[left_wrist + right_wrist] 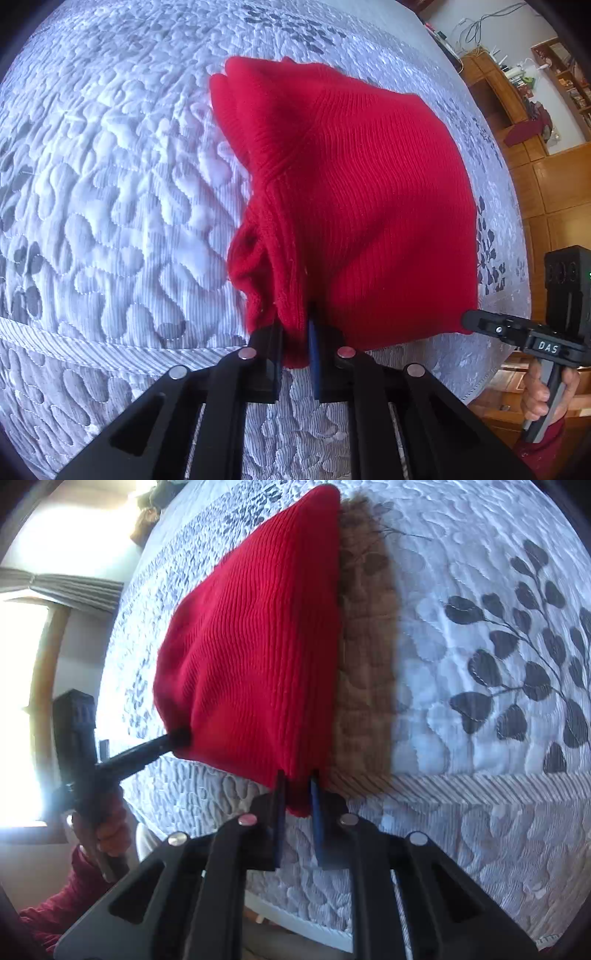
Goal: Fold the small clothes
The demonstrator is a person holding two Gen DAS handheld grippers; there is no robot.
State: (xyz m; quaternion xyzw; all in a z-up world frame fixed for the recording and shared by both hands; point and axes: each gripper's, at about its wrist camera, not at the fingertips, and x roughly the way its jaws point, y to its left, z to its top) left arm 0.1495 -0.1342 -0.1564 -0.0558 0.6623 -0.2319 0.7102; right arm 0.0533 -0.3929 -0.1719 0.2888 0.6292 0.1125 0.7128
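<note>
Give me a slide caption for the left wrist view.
Left gripper and right gripper pinch a red sweater over a quilted bedspread.

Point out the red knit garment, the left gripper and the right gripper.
red knit garment (369,206): left wrist view, on its ribbed front panel.
left gripper (295,354): left wrist view, midway between its fingertips, on pinched red knit.
right gripper (297,805): right wrist view, midway between its fingertips, on the clamped edge.

Both grippers are matte black, each with blue-faced jaws and four round silver pins on the linkage. The right gripper (466,322) carries a white "DAS" label and grey handle. The person's sleeve (62,904) is dark red.
</note>
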